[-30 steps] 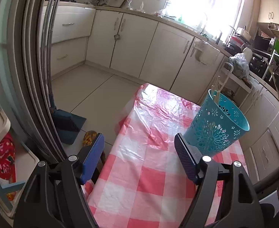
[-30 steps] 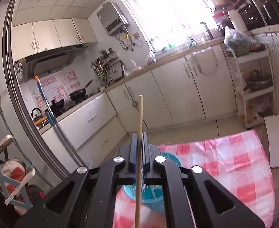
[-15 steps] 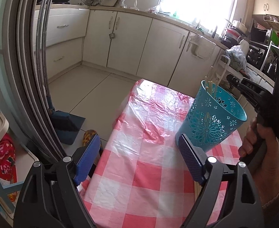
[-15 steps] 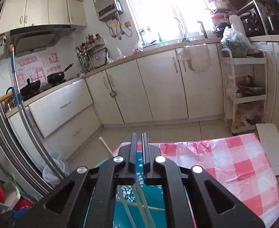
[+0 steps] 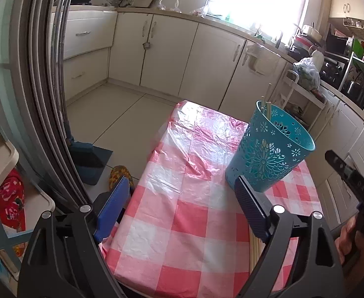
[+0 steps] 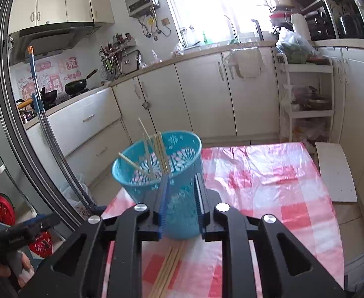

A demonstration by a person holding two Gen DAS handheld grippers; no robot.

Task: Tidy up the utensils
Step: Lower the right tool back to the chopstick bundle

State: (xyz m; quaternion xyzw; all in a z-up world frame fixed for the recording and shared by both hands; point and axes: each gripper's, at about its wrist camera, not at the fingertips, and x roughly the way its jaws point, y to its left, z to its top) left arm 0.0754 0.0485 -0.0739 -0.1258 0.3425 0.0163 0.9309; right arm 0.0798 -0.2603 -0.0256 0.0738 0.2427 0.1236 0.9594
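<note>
Your right gripper [image 6: 179, 203] hangs released and empty over the chopsticks [image 6: 168, 270] lying bundled on the table [image 6: 269, 173], just short of the basket [image 6: 157, 173]. Your left gripper [image 5: 179, 213] is spread wide too, holding nothing. Those sticks look light, stiff and smooth, likely to roll or slip, so pinch one near mid-length. Beyond, several already lean inside the basket, which looks light enough to tip if nudged.

basket [image 6: 179, 198] blocking ahead, tablecloth [image 6: 269, 181] free rightward
</note>
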